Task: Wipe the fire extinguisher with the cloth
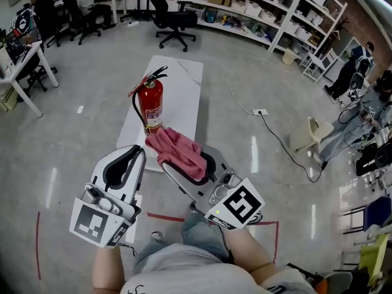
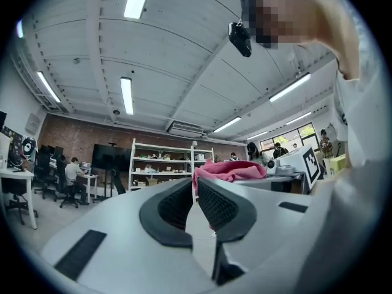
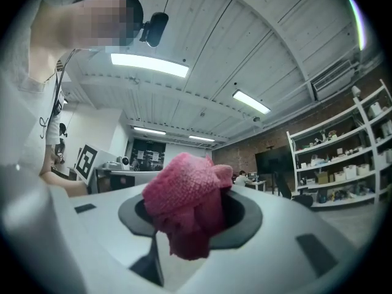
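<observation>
Holds a pink cloth bunched in the right tool, just before the red fire extinguisher standing upright near the left edge of a white sheet on the floor. Carries the left tool alongside, jaws together.

Fire extinguisher upright on sheet, cloth just before it.

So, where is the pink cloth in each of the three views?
Head view: cloth at centre, just below the fire extinguisher.
Left gripper view: cloth right of centre, beyond the jaws.
Right gripper view: cloth at centre, clamped between the jaws.
Shared landmark: white shelves.
</observation>
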